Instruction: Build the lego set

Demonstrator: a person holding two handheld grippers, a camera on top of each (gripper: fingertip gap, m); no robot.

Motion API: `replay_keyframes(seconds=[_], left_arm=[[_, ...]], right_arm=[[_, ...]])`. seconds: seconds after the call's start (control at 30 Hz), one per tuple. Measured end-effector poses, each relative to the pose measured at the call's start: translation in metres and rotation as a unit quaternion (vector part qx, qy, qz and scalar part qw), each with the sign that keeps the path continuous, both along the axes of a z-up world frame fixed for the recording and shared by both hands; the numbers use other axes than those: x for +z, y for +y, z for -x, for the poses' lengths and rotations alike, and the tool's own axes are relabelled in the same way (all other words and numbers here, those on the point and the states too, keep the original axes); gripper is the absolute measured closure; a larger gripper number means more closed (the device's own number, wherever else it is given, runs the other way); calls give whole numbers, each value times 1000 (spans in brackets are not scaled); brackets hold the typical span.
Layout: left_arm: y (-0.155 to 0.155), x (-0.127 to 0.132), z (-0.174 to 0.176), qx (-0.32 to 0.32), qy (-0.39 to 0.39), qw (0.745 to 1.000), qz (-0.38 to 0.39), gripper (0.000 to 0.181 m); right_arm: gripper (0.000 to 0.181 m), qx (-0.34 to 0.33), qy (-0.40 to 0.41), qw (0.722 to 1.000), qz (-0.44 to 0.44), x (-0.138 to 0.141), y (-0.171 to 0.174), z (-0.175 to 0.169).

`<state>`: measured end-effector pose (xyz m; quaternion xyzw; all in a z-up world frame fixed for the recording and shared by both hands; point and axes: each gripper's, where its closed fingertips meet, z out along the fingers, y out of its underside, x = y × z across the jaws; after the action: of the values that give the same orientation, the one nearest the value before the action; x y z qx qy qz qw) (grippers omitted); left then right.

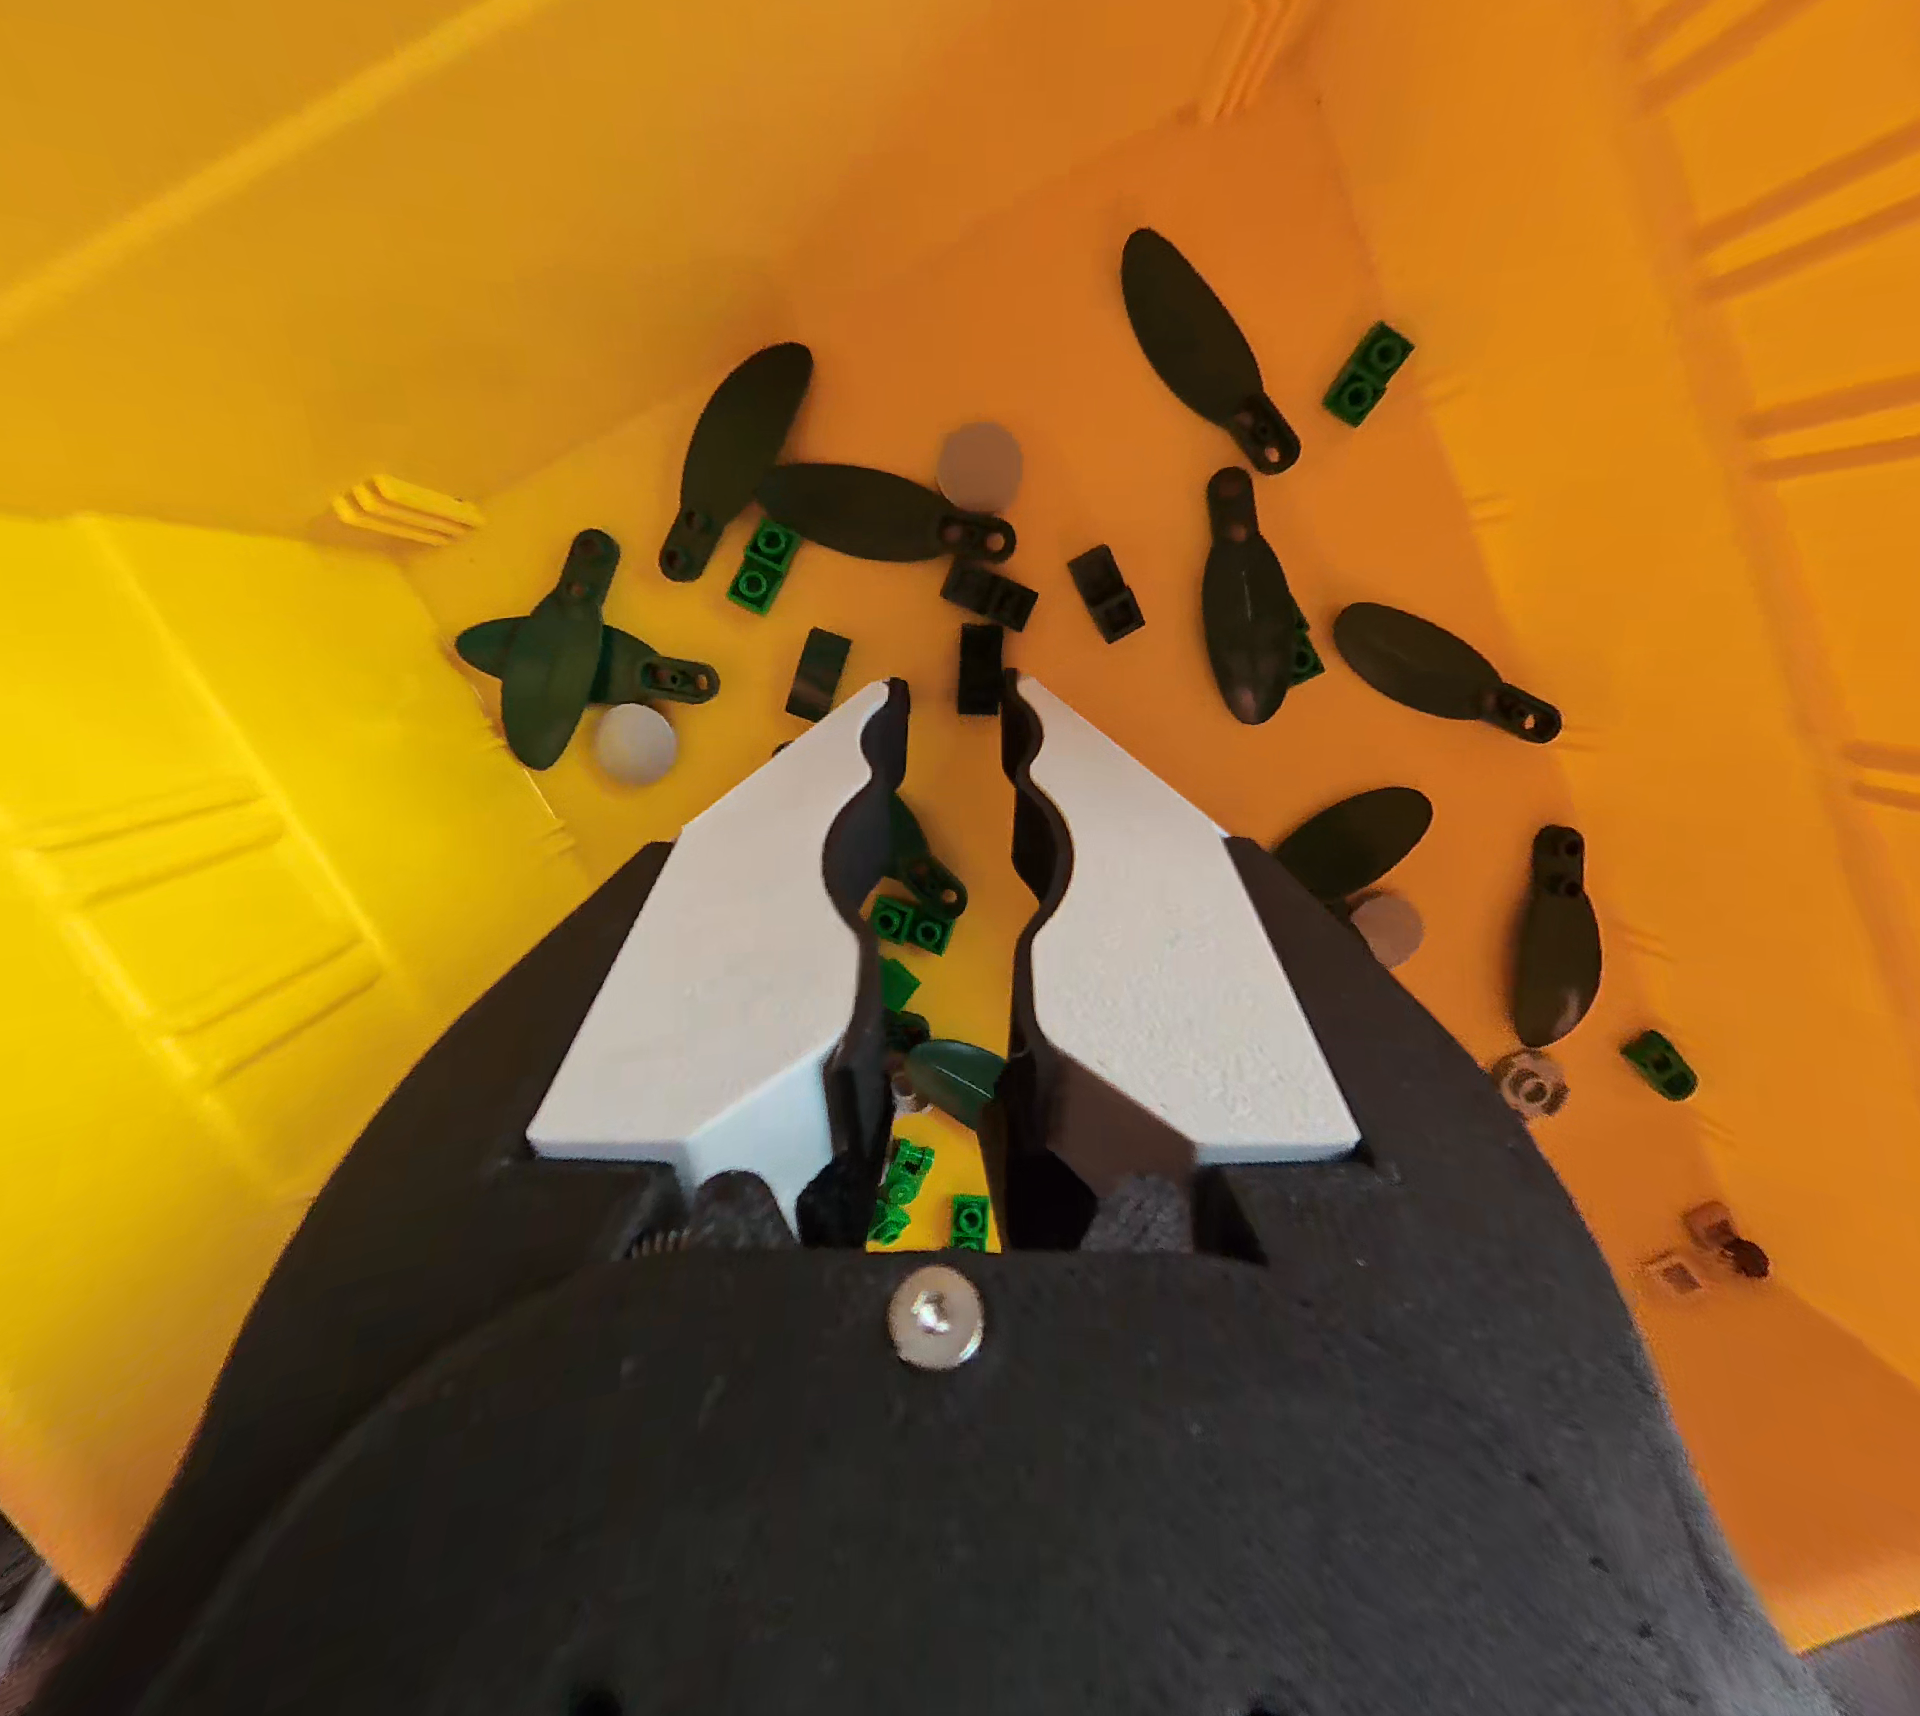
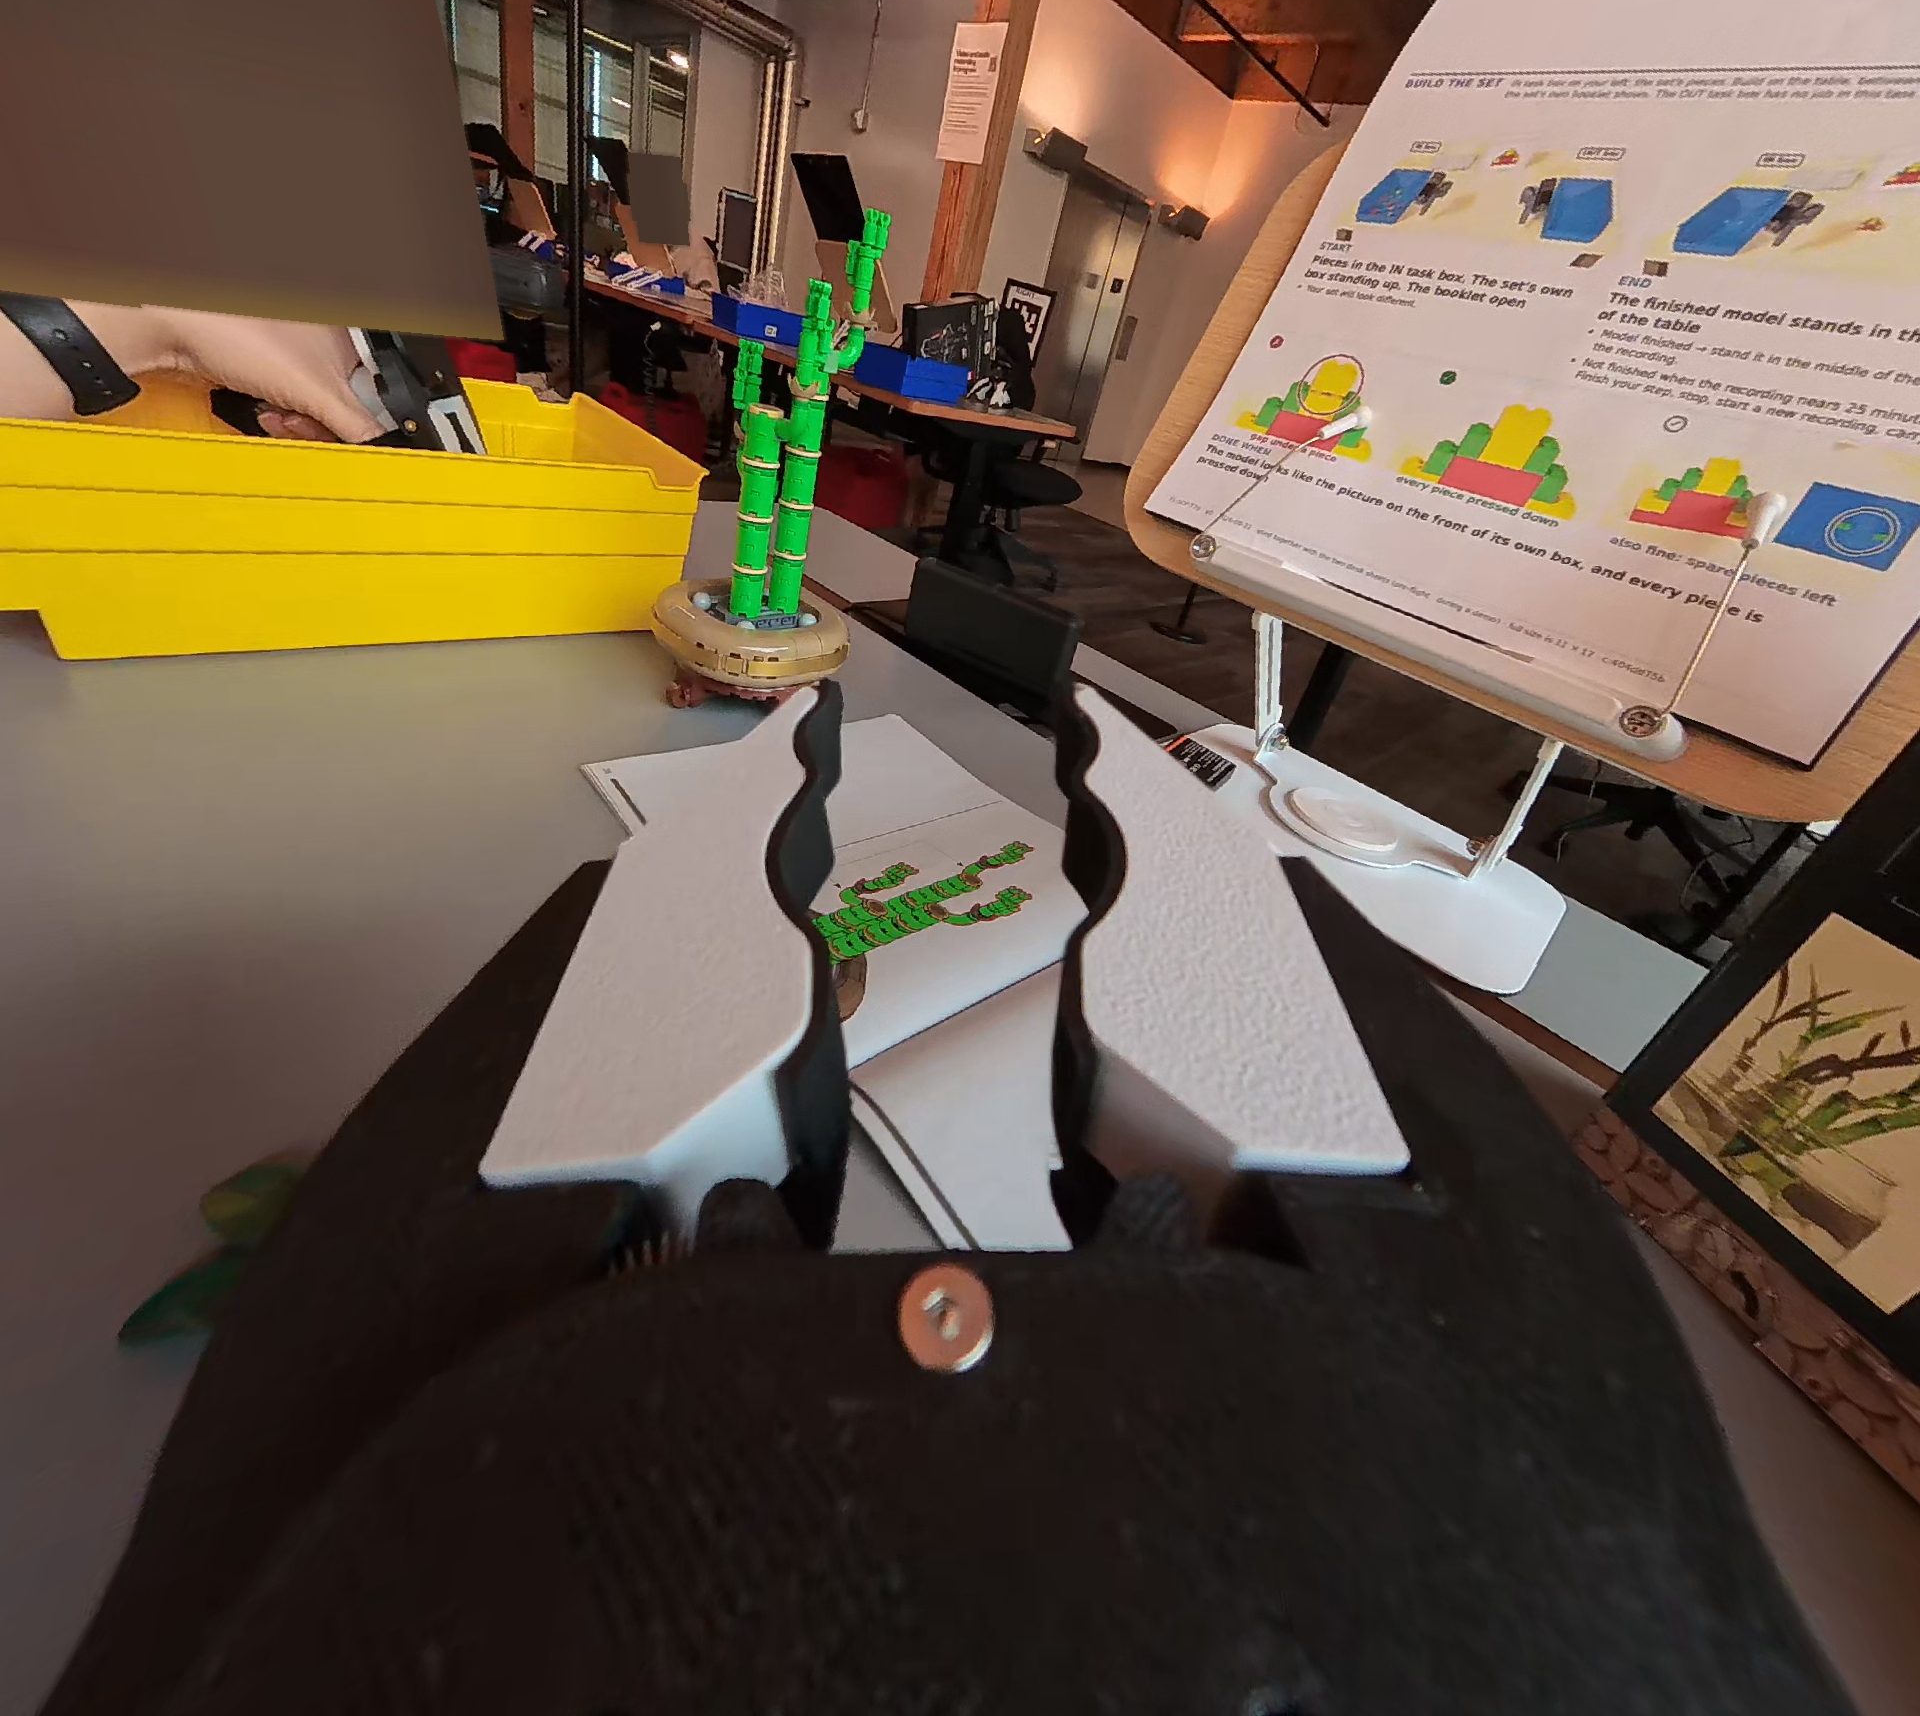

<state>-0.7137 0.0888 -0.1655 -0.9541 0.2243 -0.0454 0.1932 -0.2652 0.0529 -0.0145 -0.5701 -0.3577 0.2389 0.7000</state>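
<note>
Presently, left tongs (image 1: 951, 690): inside the yellow bin (image 1: 623, 160), tips slightly apart, gripping nothing, hovering just above the bin floor. Bin contents: dark green leaf pieces (image 1: 1195, 336) scattered around the tips, small bright green plates (image 1: 1367, 374), grey round tiles (image 1: 979, 466), black slope pieces (image 1: 982, 667) just beyond the tips. Right tongs (image 2: 951, 721): apart, empty, over the grey surface (image 2: 260, 887). Bamboo model (image 2: 790, 482): upright in a tan round pot, on the surface just beside the bin's (image 2: 343, 523) near corner, beyond the right tongs. Open booklet (image 2: 935, 897): flat on the surface beneath the right tongs. Instruction sheet (image 2: 1558, 336): on a stand, right of the model. A hand (image 2: 281, 383) reaches into the bin.
</note>
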Motion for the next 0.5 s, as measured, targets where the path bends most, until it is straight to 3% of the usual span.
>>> replay_keyframes(seconds=[0.3,0.5], left_arm=[[-6,0,-2,-44,54,998,5,175],[-5,8,8,-21,79,997,-1,175]], right_arm=[[142,-31,-12,999,-8,-2,9,-11],[143,-46,-5,999,-27,11,6,-22]])
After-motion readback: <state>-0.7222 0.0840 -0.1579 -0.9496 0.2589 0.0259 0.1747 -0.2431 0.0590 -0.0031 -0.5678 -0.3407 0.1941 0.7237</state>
